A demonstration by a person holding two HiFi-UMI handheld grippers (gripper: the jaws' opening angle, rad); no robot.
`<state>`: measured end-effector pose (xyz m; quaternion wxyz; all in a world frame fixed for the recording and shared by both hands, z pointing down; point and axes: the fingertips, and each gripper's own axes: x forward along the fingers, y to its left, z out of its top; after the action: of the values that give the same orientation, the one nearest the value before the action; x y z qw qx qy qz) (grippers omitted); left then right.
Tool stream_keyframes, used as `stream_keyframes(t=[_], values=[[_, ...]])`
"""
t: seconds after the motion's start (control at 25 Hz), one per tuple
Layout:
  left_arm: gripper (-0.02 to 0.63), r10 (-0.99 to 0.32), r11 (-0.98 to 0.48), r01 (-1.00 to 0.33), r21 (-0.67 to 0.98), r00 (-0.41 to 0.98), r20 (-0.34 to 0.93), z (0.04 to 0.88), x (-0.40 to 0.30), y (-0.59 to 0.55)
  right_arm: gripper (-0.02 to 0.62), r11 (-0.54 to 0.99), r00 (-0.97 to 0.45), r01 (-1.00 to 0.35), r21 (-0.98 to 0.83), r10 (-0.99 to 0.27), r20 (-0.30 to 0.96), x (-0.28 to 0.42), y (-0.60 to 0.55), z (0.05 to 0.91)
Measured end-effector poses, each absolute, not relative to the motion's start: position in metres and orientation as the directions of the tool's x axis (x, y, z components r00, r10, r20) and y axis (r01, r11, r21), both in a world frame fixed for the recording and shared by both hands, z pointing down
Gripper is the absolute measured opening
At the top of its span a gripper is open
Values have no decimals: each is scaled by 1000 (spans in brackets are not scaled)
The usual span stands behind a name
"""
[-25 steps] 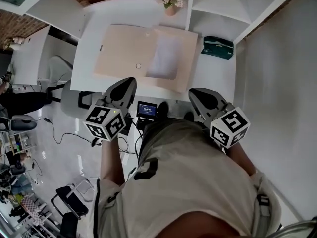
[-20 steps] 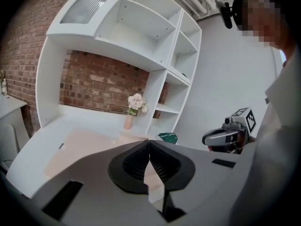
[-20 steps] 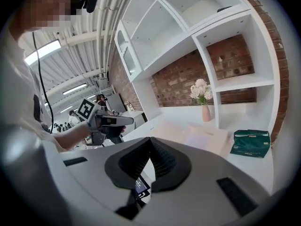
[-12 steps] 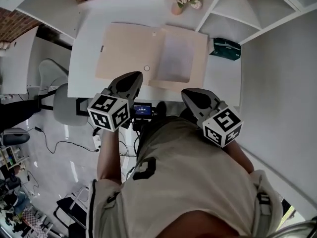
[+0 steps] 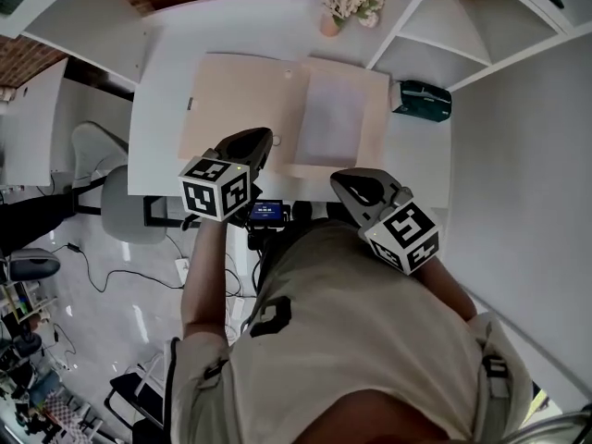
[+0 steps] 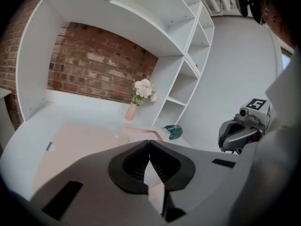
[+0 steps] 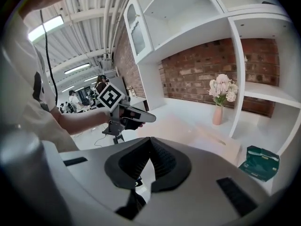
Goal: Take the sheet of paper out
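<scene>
Paper: sheet of paper (image 5: 335,114) lay flat on the right half of an open beige folder (image 5: 242,100) on the white bench (image 5: 165,91).
Left: left tongs (image 5: 260,140) were closed together and empty, over the folder's near edge.
Right: right tongs (image 5: 348,182) were closed together and empty, at the bench's near edge.
Behind: vase (image 5: 329,24) of flowers stood beyond the folder; green box (image 5: 422,98) sat on a shelf (image 5: 412,61).
</scene>
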<state>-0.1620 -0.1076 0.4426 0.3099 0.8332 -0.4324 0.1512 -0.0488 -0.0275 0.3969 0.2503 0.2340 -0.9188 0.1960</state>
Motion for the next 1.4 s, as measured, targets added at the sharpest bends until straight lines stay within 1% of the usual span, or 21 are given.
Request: stream_keyframes(t=[0.12,0.24,0.32,0.56,0.68,0.72,0.76,0.88,1.0,1.24,1.4], values=[[17,-597,-408,-807,428,590,543,455,-152,-122,18,805,-769,-519,-288,-293,569,-42,-42,407],[17,-571,-376,-811,447,583,577,469,-151,-132,18,779,-735,-529,-336,-222,641,-35,-47,437],[17,-549,-370,-815,447,579,603,479,-149,-139,18,770,-721,-530,-355,-189,666,-31,-46,452],[18,-474,-367,-801,473,599,645,512,-131,-167,18,725,-706,-567,-391,-183,684,-12,-56,471],[22,-417,-382,-761,524,648,637,530,-115,-182,18,707,-695,-579,-406,-168,699,-4,-54,482],[68,-390,-383,-745,546,667,635,537,-109,-185,18,702,-693,-581,-412,-161,703,-2,-52,485],[162,-361,-382,-733,562,679,640,545,-105,-187,18,698,-692,-582,-418,-156,705,-1,-50,488],[233,-312,-383,-731,564,677,666,566,-98,-195,18,684,-691,-585,-436,-138,710,4,-46,494],[265,-290,-380,-728,571,680,674,583,-92,-204,18,672,-691,-587,-451,-127,711,9,-46,499],[273,-252,-341,-727,596,682,687,615,-85,-218,18,659,-708,-581,-478,-119,696,16,-52,503],[273,-252,-313,-706,635,706,661,617,-81,-226,18,627,-727,-585,-514,-124,675,17,-59,495]])
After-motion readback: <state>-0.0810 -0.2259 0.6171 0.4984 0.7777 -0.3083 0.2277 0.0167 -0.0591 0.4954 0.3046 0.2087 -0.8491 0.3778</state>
